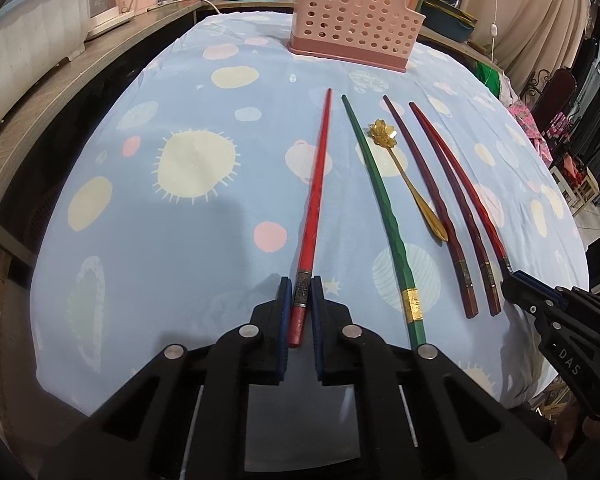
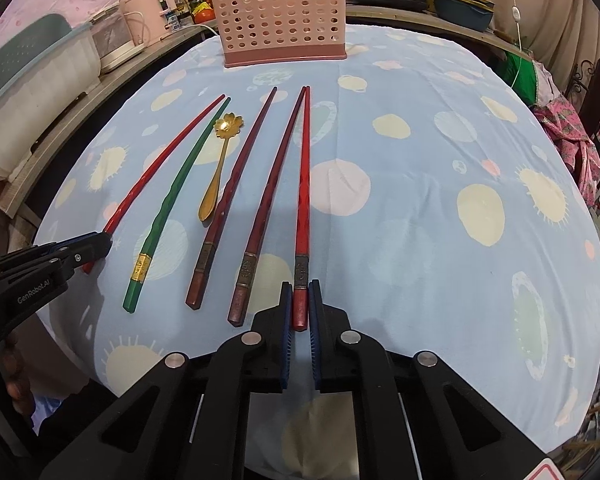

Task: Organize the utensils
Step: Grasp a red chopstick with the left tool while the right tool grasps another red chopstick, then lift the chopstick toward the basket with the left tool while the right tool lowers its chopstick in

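Observation:
Several chopsticks and a gold flower spoon (image 1: 407, 176) (image 2: 219, 160) lie on the blue patterned tablecloth (image 1: 172, 240) (image 2: 420, 208). My left gripper (image 1: 302, 289) (image 2: 94, 246) is shut on the thick end of the leftmost red chopstick (image 1: 316, 200) (image 2: 160, 164). My right gripper (image 2: 301, 289) (image 1: 512, 278) is shut on the thick end of the rightmost red chopstick (image 2: 303, 200) (image 1: 460, 188). Between them lie a green chopstick (image 1: 380, 200) (image 2: 168, 208) and two dark red chopsticks (image 1: 428, 192) (image 2: 236, 196). A pink perforated utensil holder (image 1: 352, 16) (image 2: 280, 16) stands at the far side.
A wooden counter (image 1: 40, 92) on the left carries a white bin (image 1: 32, 32) (image 2: 32, 92) and appliances. Pots and clutter stand behind the holder. Clothes and furniture (image 2: 572, 136) are to the right of the table.

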`<act>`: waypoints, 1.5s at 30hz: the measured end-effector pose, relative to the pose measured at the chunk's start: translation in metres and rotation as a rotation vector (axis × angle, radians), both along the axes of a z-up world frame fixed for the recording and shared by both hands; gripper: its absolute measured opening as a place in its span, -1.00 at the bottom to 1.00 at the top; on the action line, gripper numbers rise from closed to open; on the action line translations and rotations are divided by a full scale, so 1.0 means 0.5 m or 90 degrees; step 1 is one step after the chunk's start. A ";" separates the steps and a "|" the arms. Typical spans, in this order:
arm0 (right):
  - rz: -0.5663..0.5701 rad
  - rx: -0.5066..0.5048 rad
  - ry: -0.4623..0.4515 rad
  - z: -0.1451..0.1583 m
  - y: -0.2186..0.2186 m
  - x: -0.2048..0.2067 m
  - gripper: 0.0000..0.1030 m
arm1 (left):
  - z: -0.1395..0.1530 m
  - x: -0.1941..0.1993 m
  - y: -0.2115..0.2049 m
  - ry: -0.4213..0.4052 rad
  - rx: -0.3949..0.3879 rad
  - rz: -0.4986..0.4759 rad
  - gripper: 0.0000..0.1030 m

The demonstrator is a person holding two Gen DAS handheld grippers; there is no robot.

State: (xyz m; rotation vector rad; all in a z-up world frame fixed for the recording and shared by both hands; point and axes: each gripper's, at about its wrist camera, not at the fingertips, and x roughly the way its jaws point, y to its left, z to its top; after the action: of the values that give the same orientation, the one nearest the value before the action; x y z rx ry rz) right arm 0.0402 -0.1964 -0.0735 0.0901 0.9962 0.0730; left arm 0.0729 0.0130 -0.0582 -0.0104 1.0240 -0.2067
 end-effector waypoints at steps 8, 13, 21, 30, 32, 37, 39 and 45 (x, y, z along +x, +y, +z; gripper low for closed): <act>-0.010 0.002 -0.015 0.020 -0.014 -0.004 -0.86 | 0.028 -0.003 0.005 -0.012 -0.011 0.004 -0.86; -0.018 0.006 -0.047 0.061 -0.025 -0.003 -0.86 | 0.070 0.002 0.011 -0.039 -0.013 0.008 -0.86; -0.040 0.036 -0.123 0.157 -0.057 0.015 -0.86 | 0.144 0.027 0.018 -0.085 -0.030 0.021 -0.87; -0.064 0.075 -0.211 0.265 -0.102 0.052 -0.86 | 0.234 0.061 0.030 -0.146 -0.045 0.026 -0.87; -0.070 0.081 -0.225 0.281 -0.113 0.061 -0.86 | 0.251 0.070 0.031 -0.158 -0.046 0.028 -0.87; -0.080 0.100 -0.252 0.318 -0.136 0.085 -0.86 | 0.294 0.093 0.031 -0.192 -0.050 0.032 -0.87; -0.083 0.099 -0.267 0.335 -0.143 0.095 -0.87 | 0.314 0.105 0.028 -0.208 -0.050 0.032 -0.87; -0.084 0.100 -0.301 0.375 -0.153 0.123 -0.86 | 0.369 0.140 0.021 -0.251 -0.057 0.032 -0.87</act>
State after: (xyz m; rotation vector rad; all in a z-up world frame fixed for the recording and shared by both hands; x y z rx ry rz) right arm 0.1018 -0.2730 0.1141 0.2698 0.5097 0.0479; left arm 0.1430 0.0234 0.1262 -0.0743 0.6207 -0.1999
